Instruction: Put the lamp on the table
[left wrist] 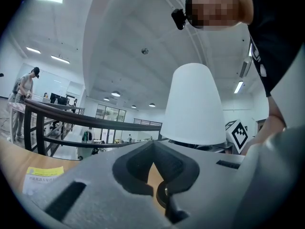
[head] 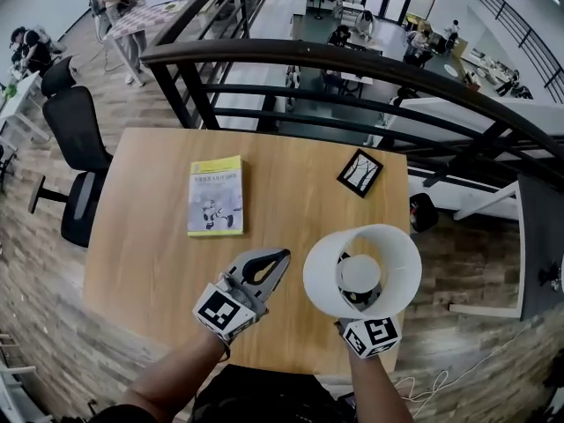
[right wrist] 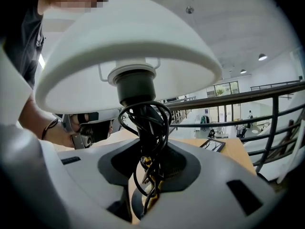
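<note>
The lamp has a white shade (head: 361, 271) and a dark stem (right wrist: 138, 94) with its black cable coiled around it. My right gripper (right wrist: 147, 175) is shut on that stem and cable, holding the lamp upright above the near right part of the wooden table (head: 150, 236). In the head view the right gripper (head: 359, 307) is mostly hidden under the shade. The left gripper (head: 278, 259) sits just left of the lamp, shut and holding nothing. Seen from the left gripper (left wrist: 153, 149), the shade (left wrist: 193, 104) stands close at the right.
A yellow book (head: 216, 196) lies mid-table and a black picture frame (head: 359, 173) lies at the far right. A dark railing (head: 335, 60) runs beyond the table's far edge, over a lower floor. A black office chair (head: 75, 139) stands at the left.
</note>
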The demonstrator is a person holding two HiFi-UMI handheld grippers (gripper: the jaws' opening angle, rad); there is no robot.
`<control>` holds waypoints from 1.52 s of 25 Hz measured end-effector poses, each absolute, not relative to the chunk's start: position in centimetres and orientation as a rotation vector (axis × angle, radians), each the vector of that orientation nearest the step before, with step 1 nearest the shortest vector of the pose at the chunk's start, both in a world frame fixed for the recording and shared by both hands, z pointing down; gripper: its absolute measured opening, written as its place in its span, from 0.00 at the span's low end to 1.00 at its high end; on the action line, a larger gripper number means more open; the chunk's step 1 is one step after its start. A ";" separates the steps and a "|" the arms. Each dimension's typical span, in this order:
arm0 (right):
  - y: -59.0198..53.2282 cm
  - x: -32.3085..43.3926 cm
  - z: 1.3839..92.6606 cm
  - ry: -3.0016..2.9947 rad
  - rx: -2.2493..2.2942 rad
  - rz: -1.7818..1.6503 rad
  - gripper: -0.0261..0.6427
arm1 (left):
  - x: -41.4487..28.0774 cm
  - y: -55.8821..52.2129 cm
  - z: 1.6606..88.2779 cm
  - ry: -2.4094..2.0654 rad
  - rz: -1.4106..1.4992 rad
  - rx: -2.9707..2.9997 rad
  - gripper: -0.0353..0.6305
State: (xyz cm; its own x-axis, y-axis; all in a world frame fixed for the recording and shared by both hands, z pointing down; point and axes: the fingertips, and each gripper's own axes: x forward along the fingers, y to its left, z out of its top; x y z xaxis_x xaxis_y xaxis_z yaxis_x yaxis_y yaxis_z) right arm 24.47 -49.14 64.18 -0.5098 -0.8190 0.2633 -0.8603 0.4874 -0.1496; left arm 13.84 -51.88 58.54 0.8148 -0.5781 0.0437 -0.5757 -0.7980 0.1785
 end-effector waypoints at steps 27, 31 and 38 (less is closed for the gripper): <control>-50.2 23.1 73.8 -2.528 1.463 0.452 0.21 | 14.3 -52.0 67.4 -0.830 0.009 2.766 0.06; -50.1 23.1 74.4 -2.518 1.488 0.466 0.21 | 13.8 -52.0 67.8 -0.838 0.006 2.750 0.06; -50.2 23.5 74.7 -2.523 1.516 0.476 0.21 | 13.2 -52.0 68.3 -0.850 -0.001 2.739 0.06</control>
State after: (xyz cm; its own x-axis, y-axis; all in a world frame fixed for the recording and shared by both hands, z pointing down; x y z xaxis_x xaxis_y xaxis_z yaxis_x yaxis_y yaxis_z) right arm 23.50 -50.21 74.75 -0.4734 -0.8295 0.2963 -0.8805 0.4355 -0.1874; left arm 13.23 -52.04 68.27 0.8275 -0.5558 0.0796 -0.5556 -0.7902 0.2587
